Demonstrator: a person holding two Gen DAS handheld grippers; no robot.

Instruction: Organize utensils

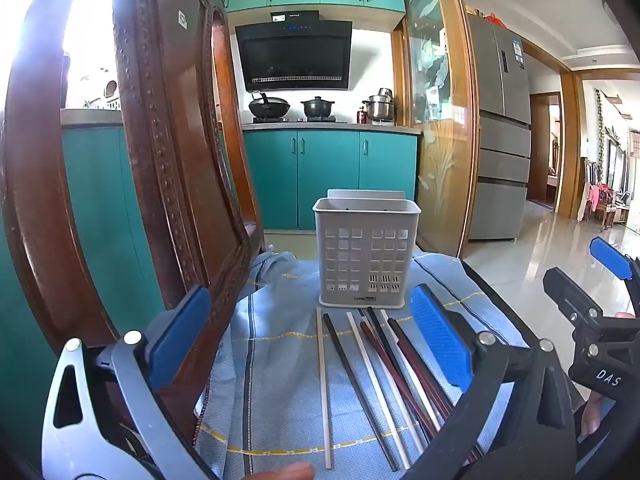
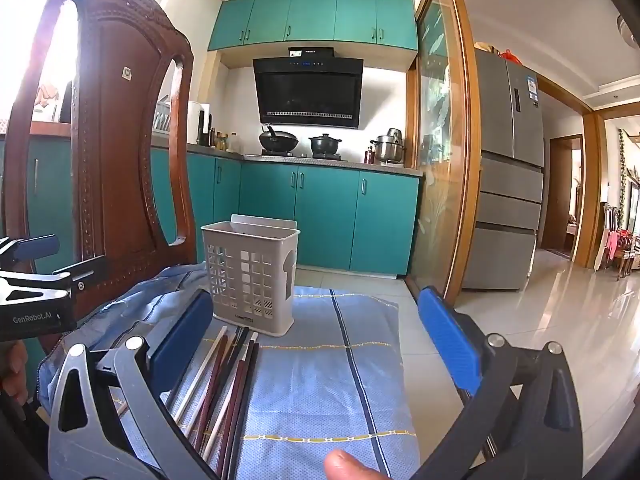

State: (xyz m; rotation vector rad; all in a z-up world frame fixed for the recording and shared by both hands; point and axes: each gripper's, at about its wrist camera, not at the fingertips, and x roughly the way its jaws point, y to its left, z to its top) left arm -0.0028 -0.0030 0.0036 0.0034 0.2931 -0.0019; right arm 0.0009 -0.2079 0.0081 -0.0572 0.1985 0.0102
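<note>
Both the left claw and the right claw hang spread wide and empty over the chopsticks, which all lie loose on the blue cloth just before the seemingly empty grey utensil holder, so sorting looks unstarted.

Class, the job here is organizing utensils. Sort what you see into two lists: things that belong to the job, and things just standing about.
Belongs to the job:
chopsticks
utensil holder
left gripper
right gripper

Just standing about:
wooden chair
blue cloth
wok
fridge
</note>
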